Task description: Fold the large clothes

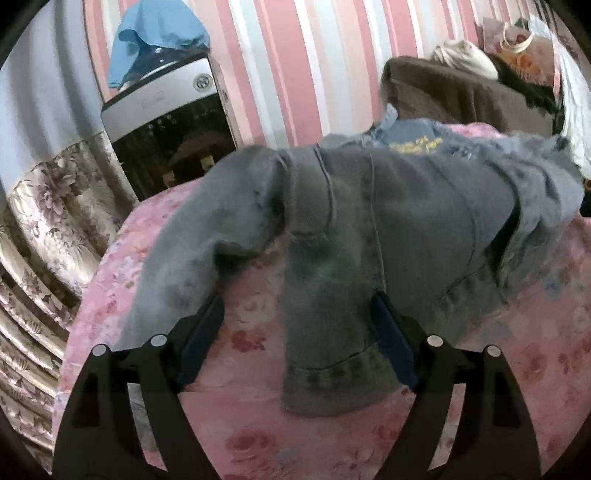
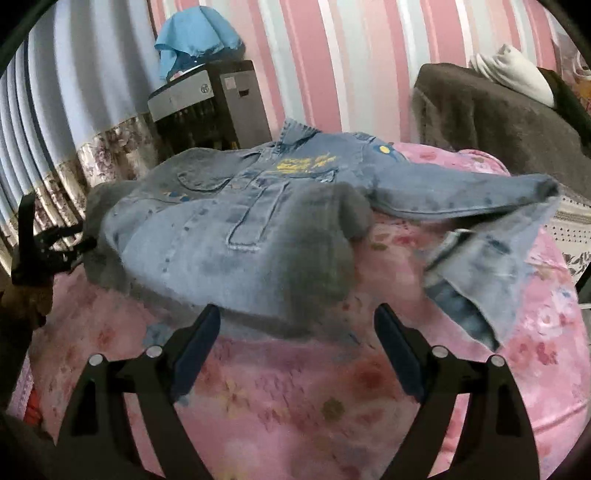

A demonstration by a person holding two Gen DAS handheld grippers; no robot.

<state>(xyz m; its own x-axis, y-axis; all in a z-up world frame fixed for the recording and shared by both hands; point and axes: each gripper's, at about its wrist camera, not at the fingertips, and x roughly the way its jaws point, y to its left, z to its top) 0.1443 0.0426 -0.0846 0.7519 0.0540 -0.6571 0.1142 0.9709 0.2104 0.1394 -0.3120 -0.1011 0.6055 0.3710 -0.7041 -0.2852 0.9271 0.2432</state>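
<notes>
A: The denim jacket (image 2: 236,236) lies spread on the pink floral bedcover (image 2: 295,406), and both our claws stand just off its near hem. Our right gripper (image 2: 297,354) has its jaws spread wide with nothing between the pads; only bedcover shows in the gap, and the hem sits just beyond the fingertips.

B: Our left gripper (image 1: 297,341) is wide open too. A cuffed flap of the denim jacket (image 1: 369,229) lies between its fingers (image 1: 391,339), close to the right one, but we cannot tell whether the pad touches the cloth. Nothing is clamped.

A: Going outward, from the right wrist view we see one sleeve (image 2: 461,188) stretched toward the bedcover's right edge, and yellow lettering (image 2: 306,164) near the collar, at the far side.

B: Past the far left corner stands a silver and black appliance (image 1: 166,122) with a blue cloth (image 1: 159,33) draped over it, against the pink striped wall (image 1: 295,55).

A: Beyond the far right corner we see a brown blanket (image 2: 491,110) with a white bundle (image 2: 513,74) on top.
</notes>
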